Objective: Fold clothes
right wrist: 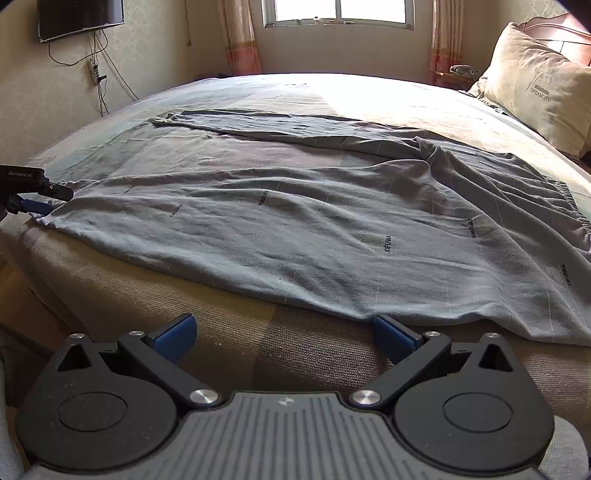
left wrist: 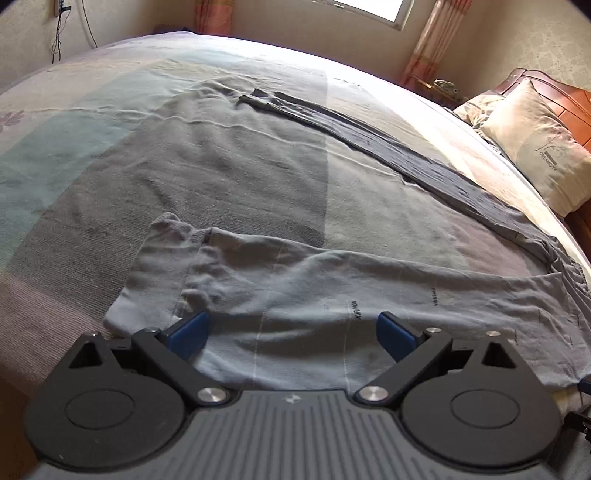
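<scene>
1. Grey cotton-like cloth, a pair of long trousers (right wrist: 295, 221) with thin pale lines and small dark lettering, lay spread flat across a bed covered by a sheet of pale grey, teal and brown blocks (right wrist: 295, 343).
2. One leg of the trousers ran along the near edge of the bed; the other leg (left wrist: 424, 155) stretched away at an angle toward the far side.
3. The left gripper (left wrist: 291, 328), black with blue pads, hovered over the cuff end of the near leg (left wrist: 159, 266), its jaws spread wide with the cloth seen between them; whether the pads touched the fabric could not be told.
4. The right gripper (right wrist: 284, 332) stood with its jaws fully apart, grasping nothing. Its right blue pad (right wrist: 391, 332) sat just at the hem of the trousers, while its left pad lay over bare sheet.
5. In the right wrist view, the left gripper showed at the far left edge, beside the cuff.
6. A beige printed pillow (right wrist: 539, 85) leaned against a wooden headboard (left wrist: 569, 107) at the right.
7. A sunlit window (right wrist: 338, 13) with pink curtains and a dark wall-mounted screen (right wrist: 79, 16) stood beyond.
</scene>
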